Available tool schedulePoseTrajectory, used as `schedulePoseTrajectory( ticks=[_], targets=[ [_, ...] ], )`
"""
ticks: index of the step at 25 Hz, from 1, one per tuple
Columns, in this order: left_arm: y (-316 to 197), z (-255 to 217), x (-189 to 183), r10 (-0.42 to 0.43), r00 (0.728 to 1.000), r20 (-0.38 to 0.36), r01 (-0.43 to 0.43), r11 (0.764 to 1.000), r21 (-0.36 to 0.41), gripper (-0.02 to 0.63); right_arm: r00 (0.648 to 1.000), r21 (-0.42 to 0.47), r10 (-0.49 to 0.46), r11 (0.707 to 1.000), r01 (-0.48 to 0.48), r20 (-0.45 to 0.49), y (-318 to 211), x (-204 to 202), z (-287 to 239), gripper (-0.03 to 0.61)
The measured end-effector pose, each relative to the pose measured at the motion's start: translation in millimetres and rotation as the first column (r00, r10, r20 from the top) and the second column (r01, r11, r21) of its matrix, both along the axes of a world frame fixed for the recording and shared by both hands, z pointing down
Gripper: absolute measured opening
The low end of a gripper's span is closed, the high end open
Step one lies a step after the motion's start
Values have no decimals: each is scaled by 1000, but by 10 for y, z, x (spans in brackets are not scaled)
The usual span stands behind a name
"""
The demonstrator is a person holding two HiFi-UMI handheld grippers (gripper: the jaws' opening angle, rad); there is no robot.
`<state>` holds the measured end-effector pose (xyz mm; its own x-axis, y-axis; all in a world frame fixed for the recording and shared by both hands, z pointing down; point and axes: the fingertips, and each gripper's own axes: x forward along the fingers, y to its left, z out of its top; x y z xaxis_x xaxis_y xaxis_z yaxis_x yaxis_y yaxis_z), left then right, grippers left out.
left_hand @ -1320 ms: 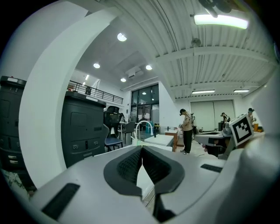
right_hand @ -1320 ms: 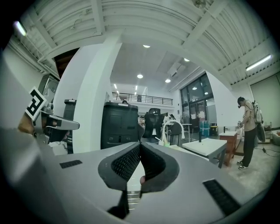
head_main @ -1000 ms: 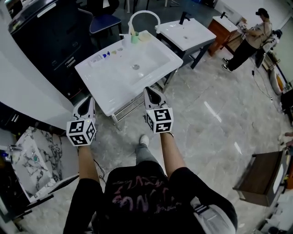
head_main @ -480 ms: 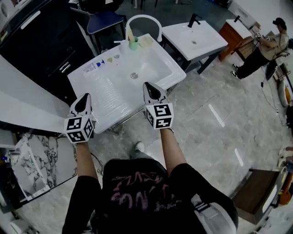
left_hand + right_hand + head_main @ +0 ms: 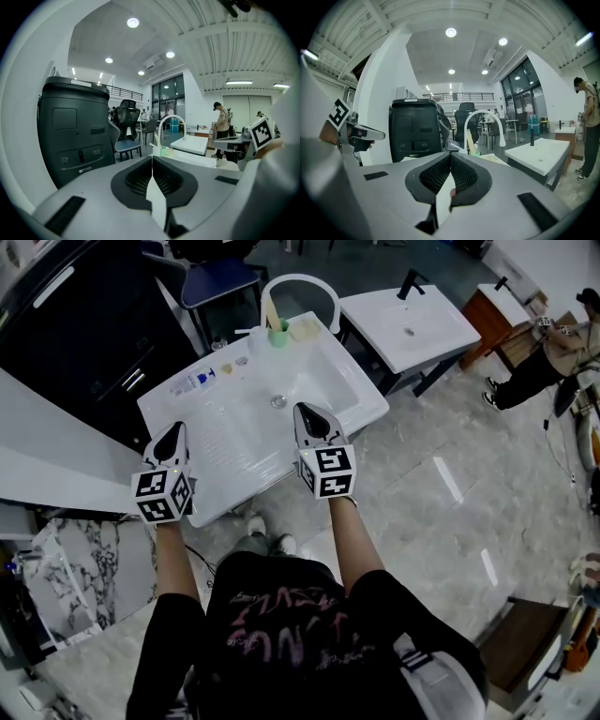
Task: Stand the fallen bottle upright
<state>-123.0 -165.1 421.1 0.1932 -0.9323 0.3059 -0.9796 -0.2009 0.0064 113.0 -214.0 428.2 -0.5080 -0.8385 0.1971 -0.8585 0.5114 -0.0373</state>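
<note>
The fallen bottle, small and clear with a blue label, lies on its side on the back left rim of the white sink. Beside it lie a few small items. A green cup stands by the white arched faucet. My left gripper is shut and empty over the sink's front left corner, well short of the bottle. My right gripper is shut and empty over the basin near the drain. The left gripper view shows shut jaws, cup and faucet; the bottle is hidden there. The right gripper points at the faucet.
A second white sink stands to the right, a black cabinet to the left and a blue chair behind. A marble-patterned slab lies low at left. A person stands far right on the tiled floor.
The person has stepped up to the sink. Both shut grippers, earlier short of its front edge, now reach over its rim and basin.
</note>
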Motion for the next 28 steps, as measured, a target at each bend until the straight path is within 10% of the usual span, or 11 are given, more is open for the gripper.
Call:
schedulePoseTrajectory(
  ticks=[28],
  targets=[
    [-1898, 960, -567, 74, 996, 46, -64, 980, -187, 18, 995, -140, -60, 989, 47, -85, -1695, -840, 866, 12]
  ],
)
